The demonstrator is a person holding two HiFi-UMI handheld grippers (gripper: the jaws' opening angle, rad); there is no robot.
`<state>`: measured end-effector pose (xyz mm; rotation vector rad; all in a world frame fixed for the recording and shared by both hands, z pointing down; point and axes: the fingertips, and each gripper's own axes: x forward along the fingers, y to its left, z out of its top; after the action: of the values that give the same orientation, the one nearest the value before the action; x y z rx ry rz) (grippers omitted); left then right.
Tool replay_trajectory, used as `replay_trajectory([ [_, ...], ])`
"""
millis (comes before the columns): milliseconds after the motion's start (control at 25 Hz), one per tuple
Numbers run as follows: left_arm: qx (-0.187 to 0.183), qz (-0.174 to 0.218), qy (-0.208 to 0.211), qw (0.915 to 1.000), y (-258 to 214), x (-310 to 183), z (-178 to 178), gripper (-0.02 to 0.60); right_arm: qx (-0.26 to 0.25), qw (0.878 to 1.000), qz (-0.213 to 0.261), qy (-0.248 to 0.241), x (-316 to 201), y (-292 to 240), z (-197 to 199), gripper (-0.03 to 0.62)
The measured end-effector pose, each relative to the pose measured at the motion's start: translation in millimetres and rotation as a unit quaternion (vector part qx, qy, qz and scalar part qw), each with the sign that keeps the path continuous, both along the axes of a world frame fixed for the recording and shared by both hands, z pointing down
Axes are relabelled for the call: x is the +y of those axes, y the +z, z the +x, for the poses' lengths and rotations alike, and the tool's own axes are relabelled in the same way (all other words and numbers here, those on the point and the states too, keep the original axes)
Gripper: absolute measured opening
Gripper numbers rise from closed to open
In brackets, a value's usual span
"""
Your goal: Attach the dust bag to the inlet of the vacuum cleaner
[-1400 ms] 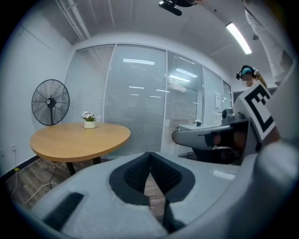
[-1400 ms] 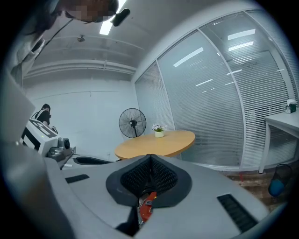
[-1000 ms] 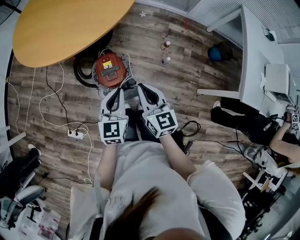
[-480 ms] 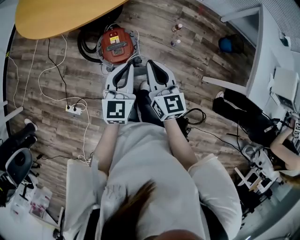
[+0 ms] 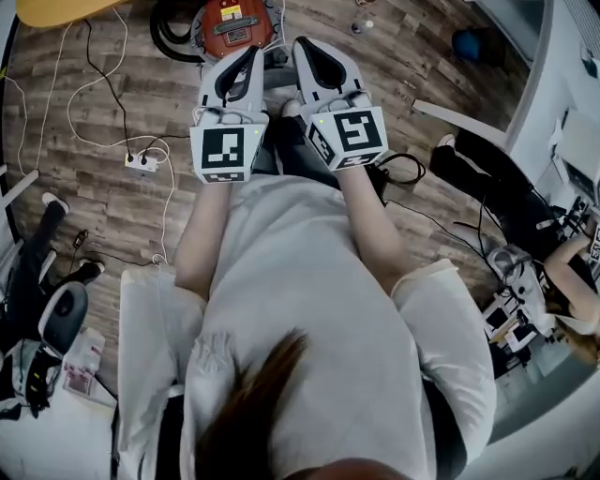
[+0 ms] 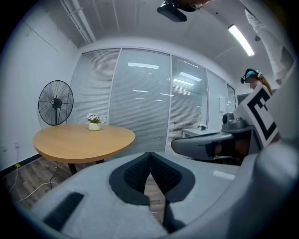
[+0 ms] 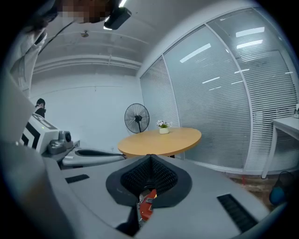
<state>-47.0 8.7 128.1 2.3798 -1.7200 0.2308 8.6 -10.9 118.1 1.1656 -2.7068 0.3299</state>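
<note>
My left gripper (image 5: 255, 54) and right gripper (image 5: 305, 47) hang side by side over the floor (image 5: 112, 225), jaws pressed together on nothing, tips near the vacuum (image 5: 230, 17), whose red top hides its inside.

Bright, even room light; a ceiling strip (image 6: 241, 39) glows at 1 o'clock in the left gripper view, its reflections streaking the glass wall (image 6: 140, 107). Heavy fisheye bending, black corners. Head view soft-edged, shadows faint.
</note>
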Motion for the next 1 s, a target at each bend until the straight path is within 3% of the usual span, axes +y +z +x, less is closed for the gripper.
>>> replay_trajectory([
  [1000, 0.018, -0.025, -0.047, 0.9984, 19, 24, -19, 0.017, 0.037, 0.999, -0.029, -0.012, 35, 29, -17, 0.003],
])
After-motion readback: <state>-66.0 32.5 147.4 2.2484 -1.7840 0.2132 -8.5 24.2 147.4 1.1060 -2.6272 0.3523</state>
